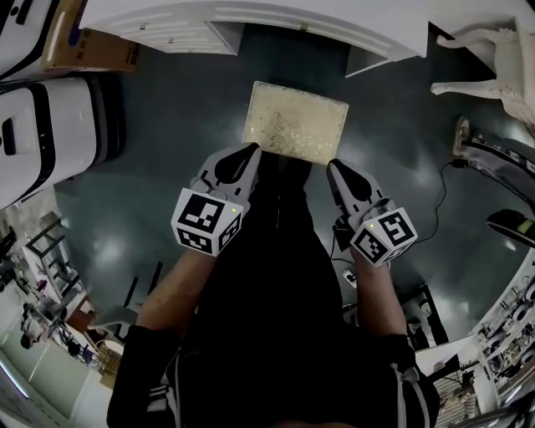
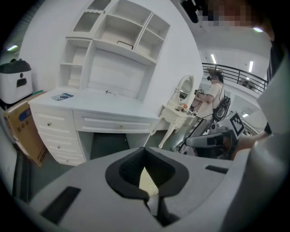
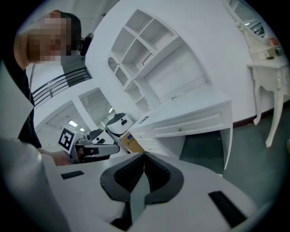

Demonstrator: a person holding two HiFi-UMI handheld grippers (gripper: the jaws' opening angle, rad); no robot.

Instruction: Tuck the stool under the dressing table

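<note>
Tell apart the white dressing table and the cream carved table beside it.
The white dressing table has drawers and flat side panels; the cream carved table stands on curved legs. The dressing table carries open shelves, the cream table an oval mirror. Both are pale.

The dark, glossy floor (image 1: pixel 159 167) carries the cream-topped stool (image 1: pixel 295 122), just before the white dressing table (image 1: pixel 276 21), plus a cardboard box (image 1: pixel 88 46) and a black cable (image 1: pixel 440 205).
</note>
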